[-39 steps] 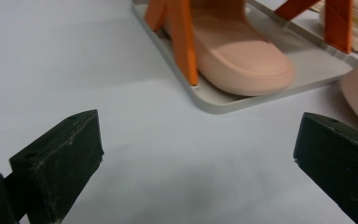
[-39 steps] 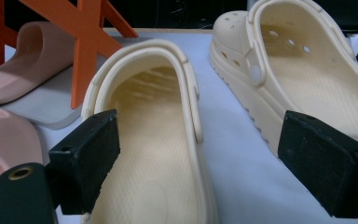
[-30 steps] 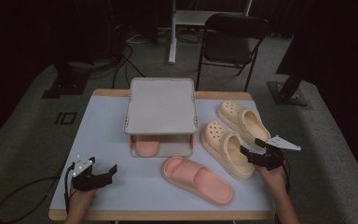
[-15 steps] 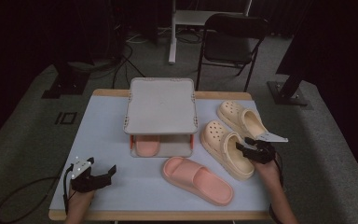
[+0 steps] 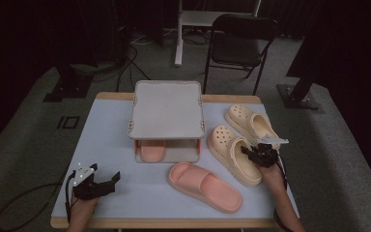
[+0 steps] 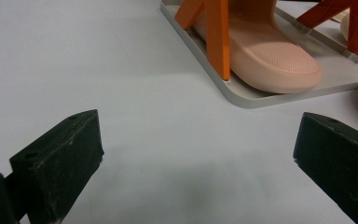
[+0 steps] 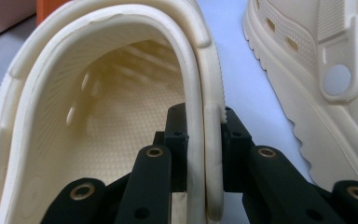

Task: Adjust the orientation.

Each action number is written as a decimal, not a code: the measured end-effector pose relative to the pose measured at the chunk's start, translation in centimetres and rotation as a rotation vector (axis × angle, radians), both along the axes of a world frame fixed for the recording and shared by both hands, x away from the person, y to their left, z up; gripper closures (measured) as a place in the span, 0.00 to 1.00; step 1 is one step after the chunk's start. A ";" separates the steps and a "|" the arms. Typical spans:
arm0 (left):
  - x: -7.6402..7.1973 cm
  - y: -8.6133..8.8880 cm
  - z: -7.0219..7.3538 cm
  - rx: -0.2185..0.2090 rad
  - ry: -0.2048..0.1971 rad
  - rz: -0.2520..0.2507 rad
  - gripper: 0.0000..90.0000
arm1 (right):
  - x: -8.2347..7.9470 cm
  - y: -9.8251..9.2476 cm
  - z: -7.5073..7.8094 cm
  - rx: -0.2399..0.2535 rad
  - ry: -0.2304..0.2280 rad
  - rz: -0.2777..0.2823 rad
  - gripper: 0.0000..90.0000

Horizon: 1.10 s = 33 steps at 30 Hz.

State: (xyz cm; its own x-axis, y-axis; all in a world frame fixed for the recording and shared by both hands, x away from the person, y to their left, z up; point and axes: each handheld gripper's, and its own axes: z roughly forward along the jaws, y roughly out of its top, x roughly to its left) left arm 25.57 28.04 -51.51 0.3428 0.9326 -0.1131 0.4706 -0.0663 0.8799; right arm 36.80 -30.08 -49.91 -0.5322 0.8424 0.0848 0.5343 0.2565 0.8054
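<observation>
Right claw is pinching the side wall of the near cream foam clog, one jaw inside the shoe opening, one outside; the jaws have just been closing and the wall now sits squeezed between the pads. A second ago this claw stood spread just off the clog's heel at about 4 o'clock of it; since then my right hand has slid in toward 10 o'clock and a little down onto the rim. The clog itself has not shifted: it lies on the pale blue tabletop at about 3 o'clock of centre, toe toward 11.

Left claw is spread wide over bare tabletop at about 8 o'clock, nothing between its pads, same spot as before.

Around: the second cream foam clog lies just beside the held one, at its 1 o'clock, a narrow strip of table between them in the right gripper view. A salmon-pink rubber slide sandal lies at the held clog's 8 o'clock, near but apart. At table centre stands a grey two-tier plastic shoe rack with orange posts; another salmon-pink slide sits on its lower shelf. A black folding chair stands beyond the table at 12 o'clock. The pink sandal lies between the clog and the rack's open front.
</observation>
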 end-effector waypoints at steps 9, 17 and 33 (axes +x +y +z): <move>-0.1 -0.1 0.0 0.001 -0.002 0.007 0.02 | -1.4 -0.3 0.6 0.033 0.007 0.003 0.86; -0.2 -0.2 0.1 0.003 -0.011 0.012 0.02 | -3.2 -1.3 0.4 0.059 0.019 -0.031 0.86; -0.1 -0.4 -0.1 0.006 -0.005 0.002 0.02 | -3.8 -2.0 -0.3 0.008 0.020 -0.039 0.74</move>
State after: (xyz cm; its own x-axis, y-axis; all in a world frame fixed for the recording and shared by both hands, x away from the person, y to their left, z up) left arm 25.46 27.66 -51.58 0.3415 0.9339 -0.1061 0.4661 -0.0702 0.8819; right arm 32.99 -32.10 -50.21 -0.4972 0.8617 0.1017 0.5601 0.2292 0.7961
